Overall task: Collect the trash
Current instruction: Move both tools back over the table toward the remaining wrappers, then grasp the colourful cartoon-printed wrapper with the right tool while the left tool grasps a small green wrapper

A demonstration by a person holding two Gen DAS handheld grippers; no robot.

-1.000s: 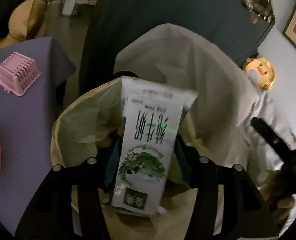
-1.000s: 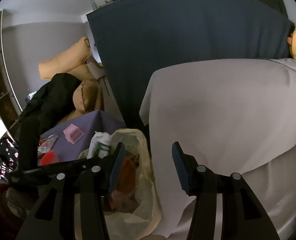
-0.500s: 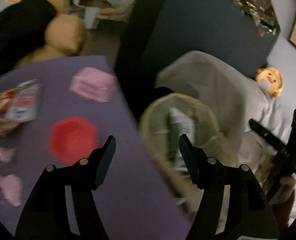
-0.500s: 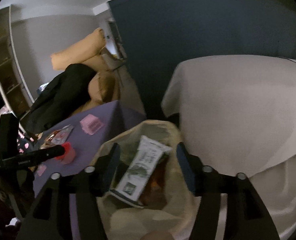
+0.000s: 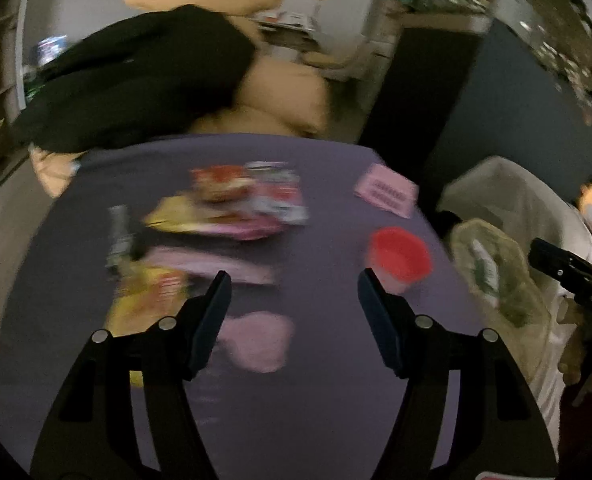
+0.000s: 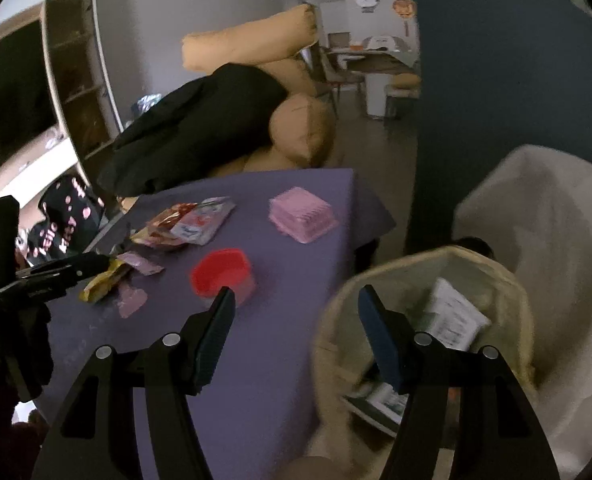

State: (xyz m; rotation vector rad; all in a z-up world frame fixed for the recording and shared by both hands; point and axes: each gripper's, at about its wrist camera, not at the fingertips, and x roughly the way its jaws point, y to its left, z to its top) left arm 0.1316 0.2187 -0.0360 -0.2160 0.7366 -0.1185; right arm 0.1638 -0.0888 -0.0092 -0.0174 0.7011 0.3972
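My left gripper (image 5: 294,296) is open and empty above the purple table (image 5: 315,400). Several snack wrappers (image 5: 236,200) lie on it, blurred; they also show in the right wrist view (image 6: 184,224). The trash bag (image 6: 495,280) stands off the table's right edge with the milk carton (image 6: 451,316) inside it; the bag also shows in the left wrist view (image 5: 495,272). My right gripper (image 6: 292,312) is open and empty, over the gap between table and bag.
A red cup (image 6: 224,276) and a pink basket (image 6: 301,216) stand on the table's right part. A tan sofa with a black garment (image 6: 200,120) lies behind. A grey-covered seat (image 6: 543,216) sits right of the bag.
My left gripper let the milk carton go into the bag and swung left over the table. My right gripper turned left, toward the table.
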